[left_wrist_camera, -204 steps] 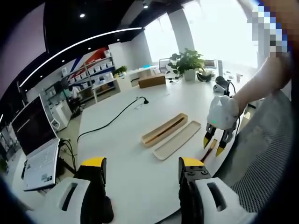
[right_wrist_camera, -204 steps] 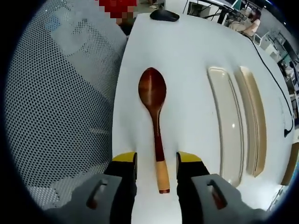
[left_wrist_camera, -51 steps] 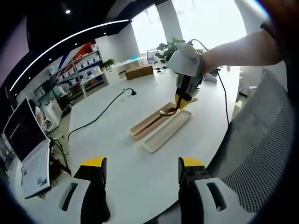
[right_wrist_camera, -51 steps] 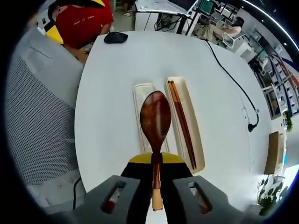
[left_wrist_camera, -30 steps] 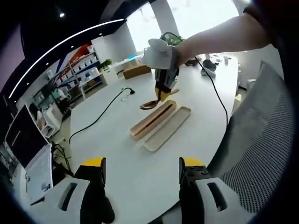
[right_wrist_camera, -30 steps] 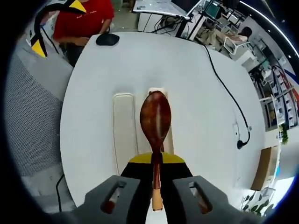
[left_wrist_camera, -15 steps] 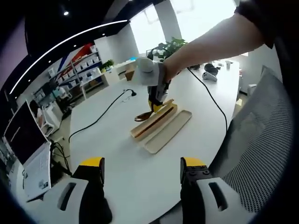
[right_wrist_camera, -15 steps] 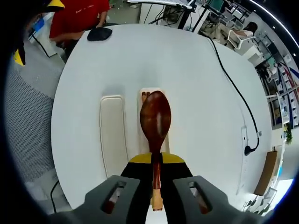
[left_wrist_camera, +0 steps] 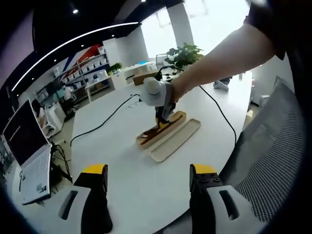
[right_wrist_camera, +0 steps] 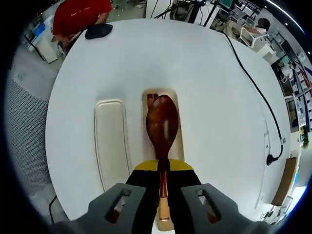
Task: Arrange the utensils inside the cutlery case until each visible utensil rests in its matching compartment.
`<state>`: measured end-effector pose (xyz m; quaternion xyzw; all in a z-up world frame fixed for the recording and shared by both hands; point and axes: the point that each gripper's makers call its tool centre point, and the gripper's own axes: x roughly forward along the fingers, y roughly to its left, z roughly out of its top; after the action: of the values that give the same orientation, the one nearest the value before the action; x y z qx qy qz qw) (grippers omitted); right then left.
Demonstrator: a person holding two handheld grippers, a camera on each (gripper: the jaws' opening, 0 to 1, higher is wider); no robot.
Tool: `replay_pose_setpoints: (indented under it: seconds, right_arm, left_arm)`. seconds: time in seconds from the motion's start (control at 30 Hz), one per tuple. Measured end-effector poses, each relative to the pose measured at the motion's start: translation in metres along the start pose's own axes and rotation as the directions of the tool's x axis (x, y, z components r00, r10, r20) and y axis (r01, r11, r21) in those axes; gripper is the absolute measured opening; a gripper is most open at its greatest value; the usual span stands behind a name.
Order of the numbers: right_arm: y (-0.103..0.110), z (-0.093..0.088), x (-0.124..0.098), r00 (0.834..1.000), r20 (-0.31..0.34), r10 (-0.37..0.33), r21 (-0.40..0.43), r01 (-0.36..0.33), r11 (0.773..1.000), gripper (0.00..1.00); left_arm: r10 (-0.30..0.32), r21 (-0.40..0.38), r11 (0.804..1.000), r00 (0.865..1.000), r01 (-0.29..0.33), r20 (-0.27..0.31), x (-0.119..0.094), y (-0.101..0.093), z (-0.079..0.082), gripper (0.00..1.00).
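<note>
A dark red wooden spoon (right_wrist_camera: 162, 126) with a pale handle end sticks forward from my right gripper (right_wrist_camera: 163, 168), which is shut on its handle. The spoon bowl hovers over the wooden case tray (right_wrist_camera: 178, 127), where chopstick ends (right_wrist_camera: 152, 97) peek out beside it. The case's pale lid (right_wrist_camera: 111, 146) lies to the left of the tray. In the left gripper view the right gripper (left_wrist_camera: 162, 116) sits low over the tray (left_wrist_camera: 178, 117), with the lid (left_wrist_camera: 175, 140) beside it. My left gripper (left_wrist_camera: 149, 174) stands open near the table's front edge, holding nothing.
A black cable (left_wrist_camera: 105, 122) runs across the white table (left_wrist_camera: 131, 175). A black mouse (right_wrist_camera: 99, 30) lies at the table's far edge, near a person in a red shirt (right_wrist_camera: 80, 12). A laptop (left_wrist_camera: 27, 156) sits left, a mesh chair (left_wrist_camera: 273, 151) right, a plant (left_wrist_camera: 184, 53) behind.
My right gripper has carried the spoon from the table's near edge to the tray and has come down closer over it. The left gripper has stayed open in place.
</note>
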<state>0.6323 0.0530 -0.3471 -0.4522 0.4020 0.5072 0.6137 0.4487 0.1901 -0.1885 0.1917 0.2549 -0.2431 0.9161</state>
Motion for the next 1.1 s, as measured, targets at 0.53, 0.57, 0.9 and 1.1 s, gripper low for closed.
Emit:
replay_pose_setpoints:
  seconds: [0.53, 0.57, 0.9, 1.1]
  right_arm:
    - [0.004, 0.008, 0.005, 0.998, 0.055, 0.043, 0.062, -0.047, 0.997, 0.03]
    - [0.001, 0.009, 0.004, 0.998, 0.060, 0.028, 0.056, -0.031, 0.998, 0.04]
    - [-0.014, 0.004, -0.028, 0.988, 0.148, -0.051, 0.175, 0.025, 0.984, 0.14]
    - [-0.026, -0.018, -0.052, 0.978, 0.124, -0.167, 0.159, 0.147, 0.976, 0.23]
  left_arm:
    - [-0.003, -0.018, 1.000, 1.000, 0.003, 0.008, 0.001, 0.000, 0.002, 0.73]
    - [-0.003, -0.020, 1.000, 1.000, 0.003, 0.008, 0.001, 0.000, 0.002, 0.73]
    - [-0.017, -0.009, 1.000, 1.000, 0.017, 0.006, -0.001, -0.003, 0.002, 0.71]
    - [-0.018, -0.007, 1.000, 1.000, 0.018, 0.011, -0.002, -0.004, 0.003, 0.71]
